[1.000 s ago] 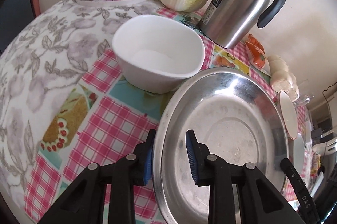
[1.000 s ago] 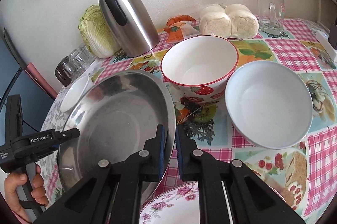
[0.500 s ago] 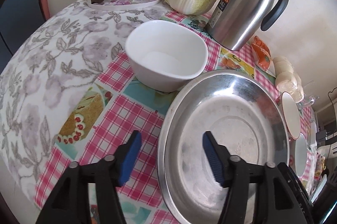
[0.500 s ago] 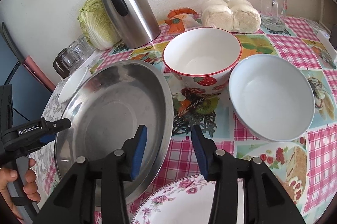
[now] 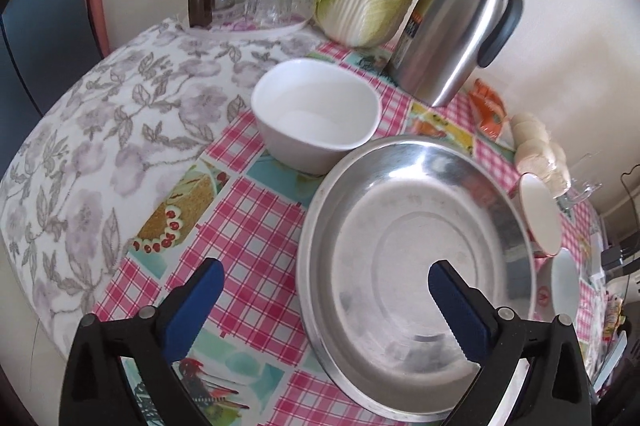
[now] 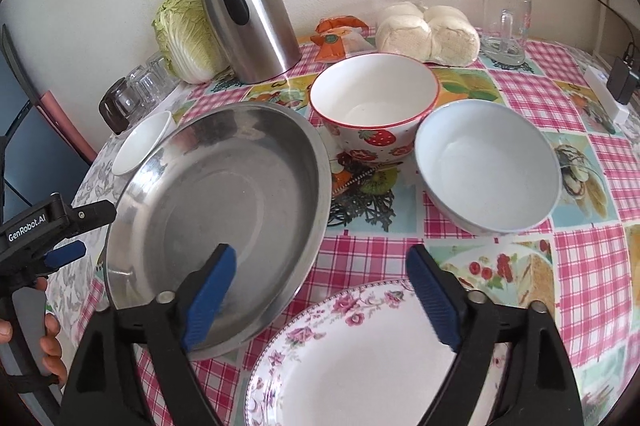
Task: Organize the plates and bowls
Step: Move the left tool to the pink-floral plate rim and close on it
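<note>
Right wrist view: the steel basin (image 6: 224,202) rests on the checked tablecloth (image 6: 592,258) beside the strawberry bowl (image 6: 374,106), let go. The right gripper (image 6: 320,290) and left gripper (image 5: 322,292) have just been opening; both gape wide astride its rim, holding nothing, apparently freed for the floral plate (image 6: 360,366).
</note>
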The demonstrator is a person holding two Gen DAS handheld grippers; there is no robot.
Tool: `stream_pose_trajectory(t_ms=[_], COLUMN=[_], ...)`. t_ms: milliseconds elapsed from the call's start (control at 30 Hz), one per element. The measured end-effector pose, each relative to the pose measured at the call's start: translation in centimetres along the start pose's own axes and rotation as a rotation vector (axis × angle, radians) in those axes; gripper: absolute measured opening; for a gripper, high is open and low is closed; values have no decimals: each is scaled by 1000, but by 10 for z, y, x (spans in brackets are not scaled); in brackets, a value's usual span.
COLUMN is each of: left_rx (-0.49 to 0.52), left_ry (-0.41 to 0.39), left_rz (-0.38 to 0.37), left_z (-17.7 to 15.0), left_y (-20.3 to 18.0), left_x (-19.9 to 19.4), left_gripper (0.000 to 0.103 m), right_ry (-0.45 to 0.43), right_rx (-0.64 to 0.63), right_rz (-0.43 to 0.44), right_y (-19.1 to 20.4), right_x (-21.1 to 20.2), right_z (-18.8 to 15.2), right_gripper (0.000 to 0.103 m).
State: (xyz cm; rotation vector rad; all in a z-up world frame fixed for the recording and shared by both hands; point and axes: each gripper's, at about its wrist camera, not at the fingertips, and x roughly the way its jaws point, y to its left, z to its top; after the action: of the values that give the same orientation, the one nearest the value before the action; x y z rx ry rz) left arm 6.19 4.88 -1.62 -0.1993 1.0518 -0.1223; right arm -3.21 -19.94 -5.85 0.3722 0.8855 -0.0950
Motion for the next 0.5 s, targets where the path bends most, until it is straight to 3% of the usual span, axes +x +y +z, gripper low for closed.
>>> stream_pose_trajectory(t_ms=[500], left_rx=[123], left_ry=[-129], left_rz=[-173], left_z=[-23], left_y=[-64], left_x=[-55], left_gripper=[103], right_ry=[-126], right_rx=[100], right_rz=[-53], right_y=[-35], right_x=[-57], right_z=[-3], right_gripper=[102])
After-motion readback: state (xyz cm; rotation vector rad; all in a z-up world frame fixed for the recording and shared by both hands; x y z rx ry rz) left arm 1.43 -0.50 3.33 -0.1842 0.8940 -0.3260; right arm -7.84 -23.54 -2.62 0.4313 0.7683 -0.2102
